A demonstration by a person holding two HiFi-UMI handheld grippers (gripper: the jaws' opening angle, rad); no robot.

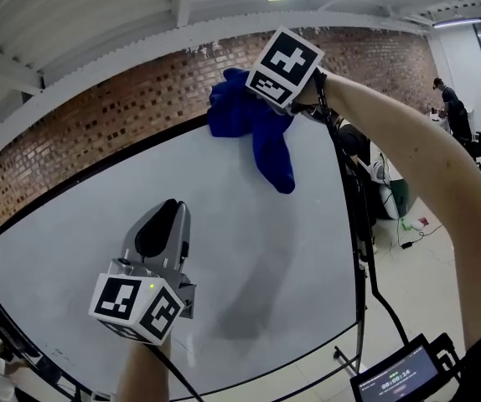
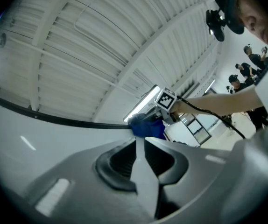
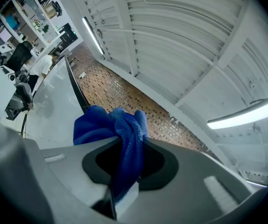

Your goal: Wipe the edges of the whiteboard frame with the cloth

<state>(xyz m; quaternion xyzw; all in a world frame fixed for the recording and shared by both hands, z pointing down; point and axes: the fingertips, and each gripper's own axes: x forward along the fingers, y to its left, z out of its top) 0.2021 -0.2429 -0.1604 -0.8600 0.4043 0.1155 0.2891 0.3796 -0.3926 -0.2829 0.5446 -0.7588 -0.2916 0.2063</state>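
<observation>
Your right gripper pinches the blue cloth. Your left gripper is closed and empty, well apart below it. The cloth bunches just ahead of the right jaws at the whiteboard frame's top edge, apparently touching it. Its long axis hangs down the board. Press the bunch onto the rail and draw it steadily along.

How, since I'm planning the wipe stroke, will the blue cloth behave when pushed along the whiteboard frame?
Likely floppy: the cloth hangs in loose folds below the right tool, which pinches only one bunch. Probably light, since it drapes without pulling free. Pushed along the frame, it may bunch or trail rather than slide stiffly.
</observation>
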